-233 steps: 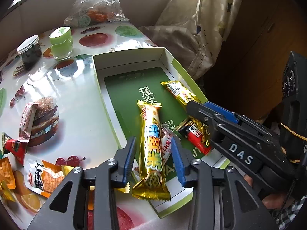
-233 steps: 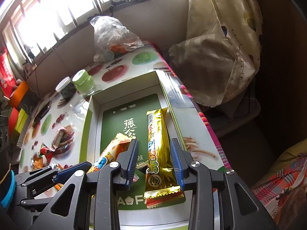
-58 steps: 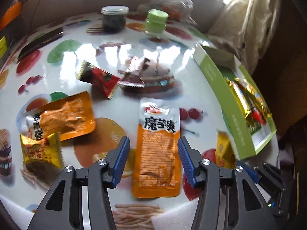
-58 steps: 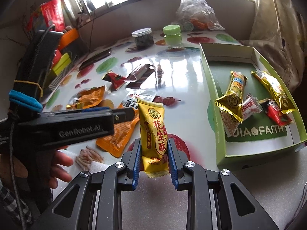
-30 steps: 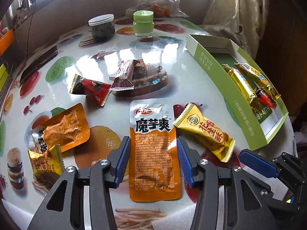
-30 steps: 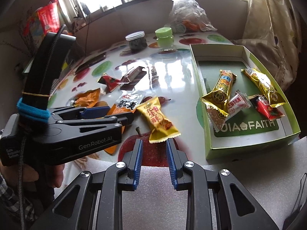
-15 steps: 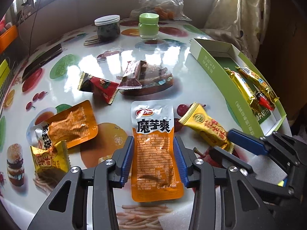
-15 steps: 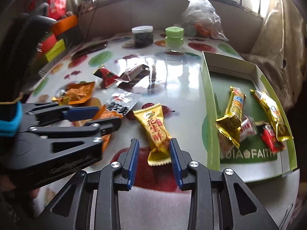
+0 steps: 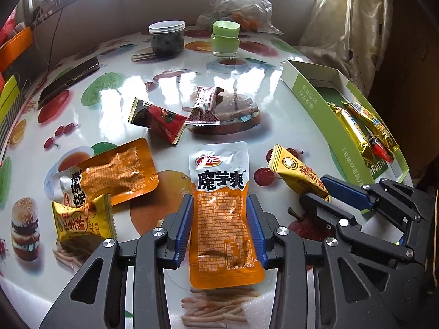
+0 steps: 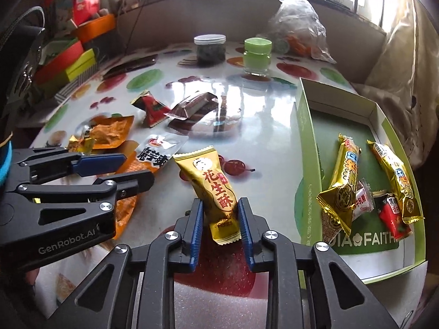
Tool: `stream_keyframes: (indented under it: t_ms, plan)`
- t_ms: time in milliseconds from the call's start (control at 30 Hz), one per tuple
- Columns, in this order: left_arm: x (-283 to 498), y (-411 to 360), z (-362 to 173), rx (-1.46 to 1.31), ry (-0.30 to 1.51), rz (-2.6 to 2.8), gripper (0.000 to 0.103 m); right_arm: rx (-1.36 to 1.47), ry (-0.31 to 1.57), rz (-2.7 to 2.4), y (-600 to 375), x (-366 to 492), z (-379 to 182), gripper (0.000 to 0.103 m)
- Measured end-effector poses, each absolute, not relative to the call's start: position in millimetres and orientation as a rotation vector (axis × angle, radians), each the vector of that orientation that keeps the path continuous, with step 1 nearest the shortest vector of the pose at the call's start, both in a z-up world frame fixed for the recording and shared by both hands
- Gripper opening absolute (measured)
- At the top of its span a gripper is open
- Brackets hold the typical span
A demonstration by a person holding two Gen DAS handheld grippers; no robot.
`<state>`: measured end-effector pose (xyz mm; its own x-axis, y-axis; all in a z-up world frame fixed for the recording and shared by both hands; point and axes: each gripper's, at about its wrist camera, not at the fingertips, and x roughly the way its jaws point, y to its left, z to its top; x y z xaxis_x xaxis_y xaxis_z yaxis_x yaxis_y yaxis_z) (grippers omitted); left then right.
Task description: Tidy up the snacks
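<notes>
Left wrist view: the left gripper (image 9: 221, 229) has its jaws drawn in against both edges of the orange konjac pouch (image 9: 222, 213), which lies flat on the counter (image 9: 164, 82). On the right wrist view the right gripper (image 10: 221, 227) brackets the tail of the gold peanut-candy pack (image 10: 212, 192), jaws narrow, seemingly just touching it. Both grasps look like the pick-up step. Next, each snack likely needs a firm squeeze, a lift, and a carry to the green box (image 10: 307, 142), where gold bars (image 10: 343, 183) lie already. Other wrappers remain scattered beyond.
</notes>
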<state>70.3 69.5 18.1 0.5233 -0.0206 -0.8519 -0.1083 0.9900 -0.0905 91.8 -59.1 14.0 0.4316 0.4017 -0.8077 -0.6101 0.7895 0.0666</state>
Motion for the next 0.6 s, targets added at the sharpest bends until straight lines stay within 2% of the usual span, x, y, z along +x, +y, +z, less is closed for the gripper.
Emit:
stream_keyframes:
  t_ms: [600]
  plan:
    - [64.6, 63.2, 50.4, -0.121, 0.942, 0.029, 0.04, -0.142, 0.854, 0.608, -78.9, 75.0, 52.1, 0.023]
